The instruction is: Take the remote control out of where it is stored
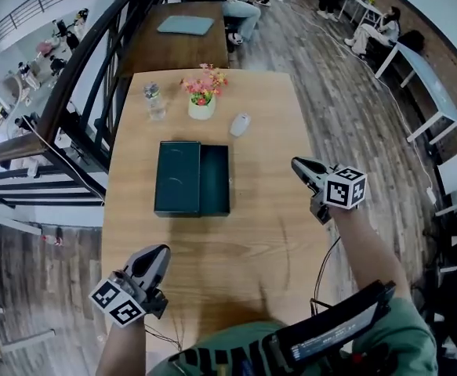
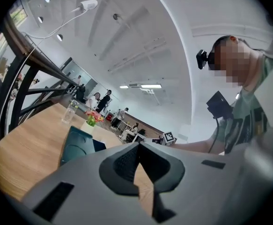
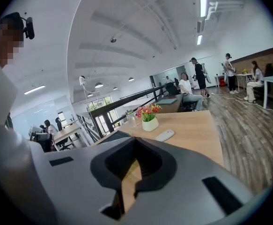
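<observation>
The white remote control (image 1: pixel 240 124) lies on the wooden worktop (image 1: pixel 291 100) just right of the flower pot (image 1: pixel 201 106), apart from the open dark green box (image 1: pixel 193 178) at centre. The left hand-held gripper (image 1: pixel 157 251) and the right hand-held gripper (image 1: pixel 299 164) are both closed and empty, near the worktop's side edges. Bare wood lies between them.

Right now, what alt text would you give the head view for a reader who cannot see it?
The left tongs and right tongs hover shut and empty over a wooden table. Beyond them a dark green box lies in two halves side by side; farther off sit a white remote, a pot of flowers and a clear bottle.
</observation>
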`<action>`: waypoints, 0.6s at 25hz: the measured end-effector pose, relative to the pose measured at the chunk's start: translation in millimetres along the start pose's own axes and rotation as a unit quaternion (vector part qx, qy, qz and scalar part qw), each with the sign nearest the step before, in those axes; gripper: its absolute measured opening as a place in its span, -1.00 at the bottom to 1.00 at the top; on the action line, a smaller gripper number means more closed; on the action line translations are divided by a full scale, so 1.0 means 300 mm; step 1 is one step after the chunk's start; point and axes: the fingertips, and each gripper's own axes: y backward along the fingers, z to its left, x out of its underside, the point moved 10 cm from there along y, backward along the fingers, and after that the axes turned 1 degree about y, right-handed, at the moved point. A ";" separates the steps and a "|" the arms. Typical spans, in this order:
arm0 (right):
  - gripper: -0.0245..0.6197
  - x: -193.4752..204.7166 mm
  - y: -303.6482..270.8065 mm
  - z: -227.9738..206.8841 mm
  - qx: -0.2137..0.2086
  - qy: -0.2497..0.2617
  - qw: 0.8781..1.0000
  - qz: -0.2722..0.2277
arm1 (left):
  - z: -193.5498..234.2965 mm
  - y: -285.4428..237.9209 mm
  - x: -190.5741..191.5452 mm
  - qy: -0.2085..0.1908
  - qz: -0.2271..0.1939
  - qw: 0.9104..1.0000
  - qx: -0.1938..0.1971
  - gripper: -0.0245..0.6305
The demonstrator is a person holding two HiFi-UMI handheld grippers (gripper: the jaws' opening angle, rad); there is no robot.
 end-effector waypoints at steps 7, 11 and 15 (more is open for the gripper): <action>-0.90 -0.038 0.192 0.146 -0.018 0.007 1.000 0.011 | -0.130 0.133 -0.029 -0.026 -0.007 1.000 -0.003 -0.92; -0.90 -0.009 0.342 0.202 -0.040 0.012 0.999 -0.004 | -0.241 0.155 0.010 -0.039 -0.005 0.999 -0.006 -0.92; -0.90 0.089 0.554 0.250 -0.056 0.000 0.998 -0.017 | -0.411 0.133 0.085 -0.032 -0.020 0.999 -0.006 -0.92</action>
